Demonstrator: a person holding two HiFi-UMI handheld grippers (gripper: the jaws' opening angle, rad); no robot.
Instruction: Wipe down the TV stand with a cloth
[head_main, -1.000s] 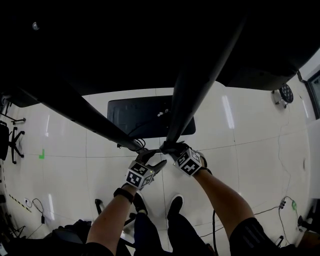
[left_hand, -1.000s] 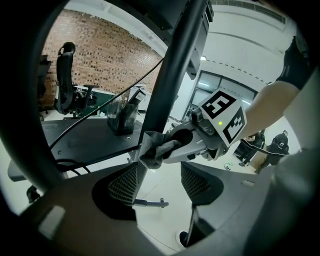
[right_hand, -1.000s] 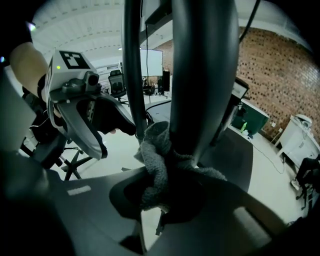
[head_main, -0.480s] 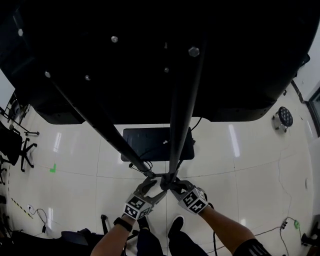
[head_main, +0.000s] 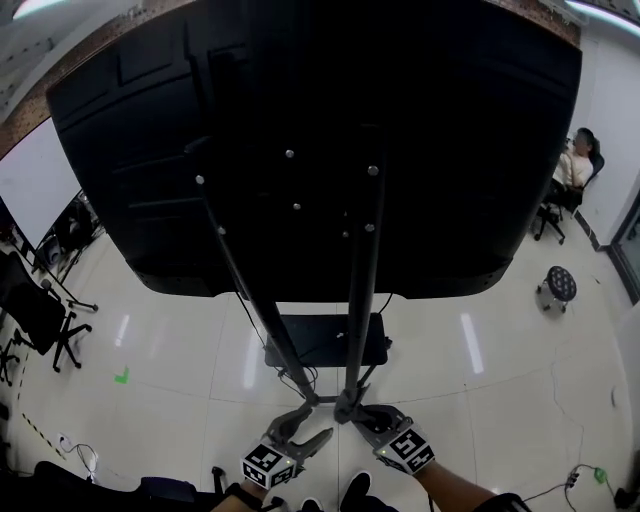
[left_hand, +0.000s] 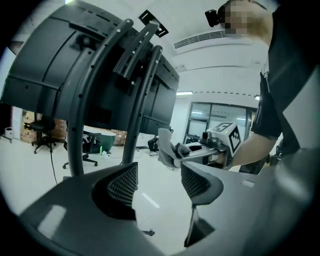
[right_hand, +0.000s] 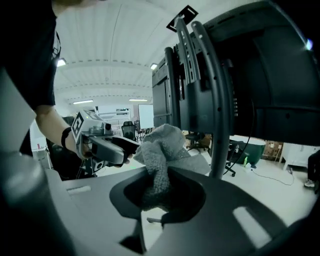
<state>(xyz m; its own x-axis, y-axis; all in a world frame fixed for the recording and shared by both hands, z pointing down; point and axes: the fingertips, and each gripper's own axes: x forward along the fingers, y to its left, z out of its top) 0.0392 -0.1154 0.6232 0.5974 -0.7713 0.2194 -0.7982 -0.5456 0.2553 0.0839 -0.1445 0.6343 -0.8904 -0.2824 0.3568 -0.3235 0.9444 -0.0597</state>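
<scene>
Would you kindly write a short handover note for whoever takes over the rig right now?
Left claw: open, empty, next to the right one.
Right claw: shut on the grey cloth.
Both are low beside the stand, under the TV; whether the cloth touches a pole is unclear.
Done: the pictures don't show what is wiped.
Left: wipe the stand.

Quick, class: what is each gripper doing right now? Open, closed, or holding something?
Left gripper: open, empty.
Right gripper: closed on the grey cloth.
</scene>
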